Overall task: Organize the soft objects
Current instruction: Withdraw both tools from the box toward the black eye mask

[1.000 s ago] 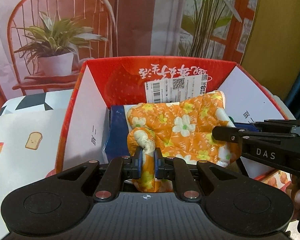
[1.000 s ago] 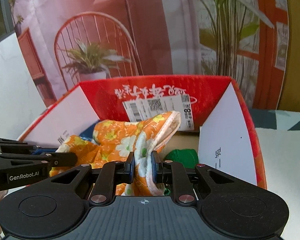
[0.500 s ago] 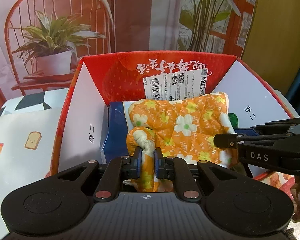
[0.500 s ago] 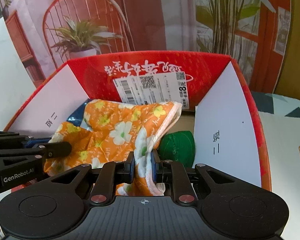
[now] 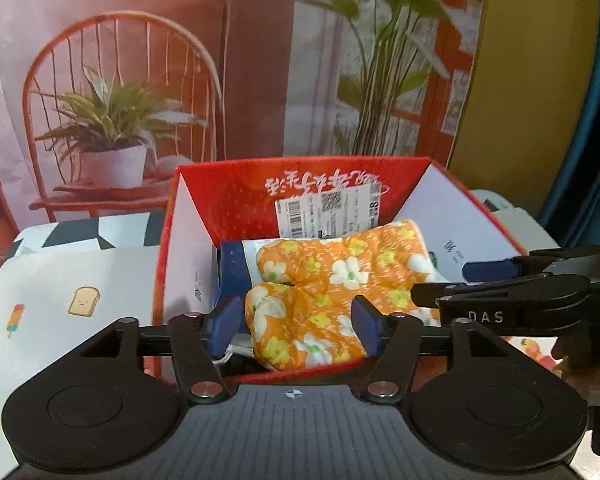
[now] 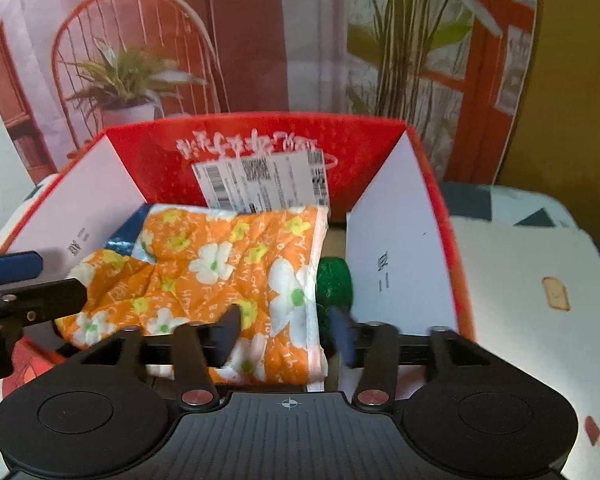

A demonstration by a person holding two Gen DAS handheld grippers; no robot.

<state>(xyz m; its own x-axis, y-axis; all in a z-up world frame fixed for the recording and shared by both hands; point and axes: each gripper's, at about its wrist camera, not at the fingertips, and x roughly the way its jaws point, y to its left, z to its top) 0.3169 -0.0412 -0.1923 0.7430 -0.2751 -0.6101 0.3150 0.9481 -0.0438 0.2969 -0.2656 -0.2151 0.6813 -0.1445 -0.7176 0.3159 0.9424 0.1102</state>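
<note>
Release is what has just happened: both grippers, clamped on the orange floral cloth a second ago, are now opening, the left gripper and right gripper each standing wide with cloth between but untouched. It lies flat inside the red box, beside a green item, so this piece looks stowed.

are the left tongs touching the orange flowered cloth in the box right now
Apart. In the left wrist view the left tongs are opening, and their blue pads stand clear on either side of the orange flowered cloth, with gaps visible; the cloth lies in the red box.
</note>
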